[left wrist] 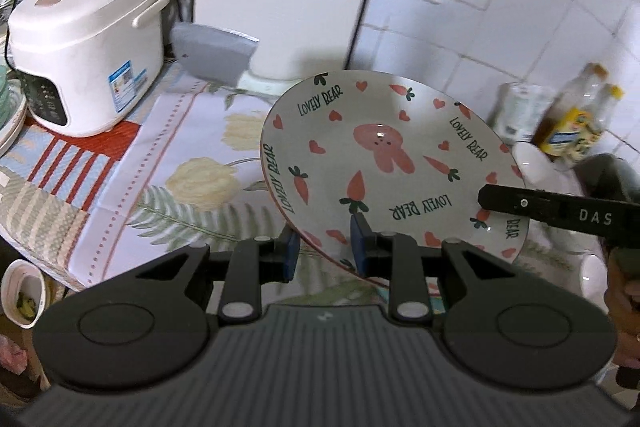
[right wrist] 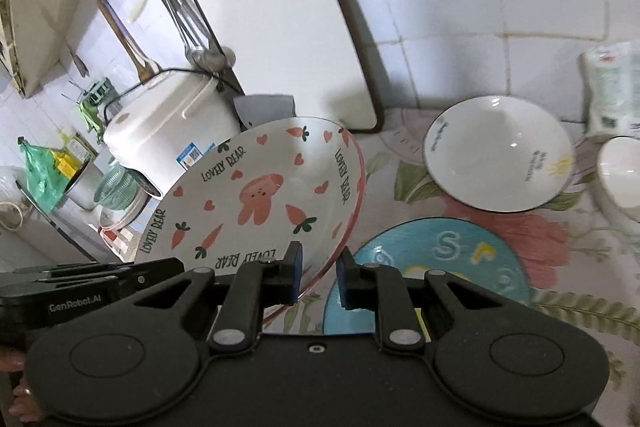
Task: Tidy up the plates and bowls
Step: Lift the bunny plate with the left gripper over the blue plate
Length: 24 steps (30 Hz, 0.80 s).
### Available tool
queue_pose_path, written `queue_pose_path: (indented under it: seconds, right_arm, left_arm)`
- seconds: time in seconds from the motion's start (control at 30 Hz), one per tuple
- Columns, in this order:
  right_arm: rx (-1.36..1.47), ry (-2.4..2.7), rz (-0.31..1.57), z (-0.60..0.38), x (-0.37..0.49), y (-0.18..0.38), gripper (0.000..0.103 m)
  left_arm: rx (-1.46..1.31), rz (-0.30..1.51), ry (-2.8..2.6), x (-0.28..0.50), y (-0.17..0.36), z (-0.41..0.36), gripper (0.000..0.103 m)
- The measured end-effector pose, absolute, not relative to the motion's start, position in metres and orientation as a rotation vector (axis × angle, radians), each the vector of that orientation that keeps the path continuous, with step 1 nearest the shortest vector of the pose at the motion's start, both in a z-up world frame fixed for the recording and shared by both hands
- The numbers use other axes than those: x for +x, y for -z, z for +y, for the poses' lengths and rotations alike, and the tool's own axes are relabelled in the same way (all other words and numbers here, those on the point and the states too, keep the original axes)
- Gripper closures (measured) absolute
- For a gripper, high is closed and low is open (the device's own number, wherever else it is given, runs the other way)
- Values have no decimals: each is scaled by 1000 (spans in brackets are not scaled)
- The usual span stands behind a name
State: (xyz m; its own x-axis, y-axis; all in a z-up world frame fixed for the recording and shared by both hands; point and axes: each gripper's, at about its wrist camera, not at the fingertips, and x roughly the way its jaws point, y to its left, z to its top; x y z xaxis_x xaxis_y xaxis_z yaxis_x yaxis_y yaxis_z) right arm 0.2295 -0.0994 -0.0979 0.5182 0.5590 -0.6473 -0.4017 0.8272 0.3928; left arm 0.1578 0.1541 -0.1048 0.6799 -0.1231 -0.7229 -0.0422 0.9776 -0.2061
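My worry is the white ceramic plate printed with a pink rabbit and carrots (left wrist: 384, 163): it hangs tilted in the air above the floral tablecloth (left wrist: 192, 155), so any slip at its rim could drop it onto the round blue plate (right wrist: 440, 263) below. The left gripper (left wrist: 324, 247) and the right gripper (right wrist: 318, 273) each pinch the rim narrowly, on opposite edges.

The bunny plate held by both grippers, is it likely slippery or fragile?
The bunny plate looks like glazed ceramic, so probably stiff, breakable and slippery. The left gripper and right gripper pinch only its thin rim, and it hangs tilted, so it might slide.
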Motion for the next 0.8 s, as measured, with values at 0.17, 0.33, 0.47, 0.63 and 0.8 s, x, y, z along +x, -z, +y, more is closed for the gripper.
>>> queue_pose_path:
  seconds: [0.17, 0.33, 0.47, 0.63, 0.8]
  right_arm:
    - [230, -543, 814, -133, 200, 90, 80]
    - [264, -495, 814, -161, 182, 98, 80]
    - [272, -461, 835, -176, 177, 108, 80]
    - [292, -433, 861, -189, 171, 123, 80]
    - [306, -415, 899, -200, 167, 141, 80]
  left_arm:
    - [-207, 829, 93, 144, 98, 126, 78]
    - [-200, 856, 131, 138, 106, 99, 78]
    - [-184, 879, 147, 140, 117, 82, 78]
    - [-157, 901, 159, 142, 128, 67, 78]
    - [-142, 937, 163, 144, 146, 56, 78]
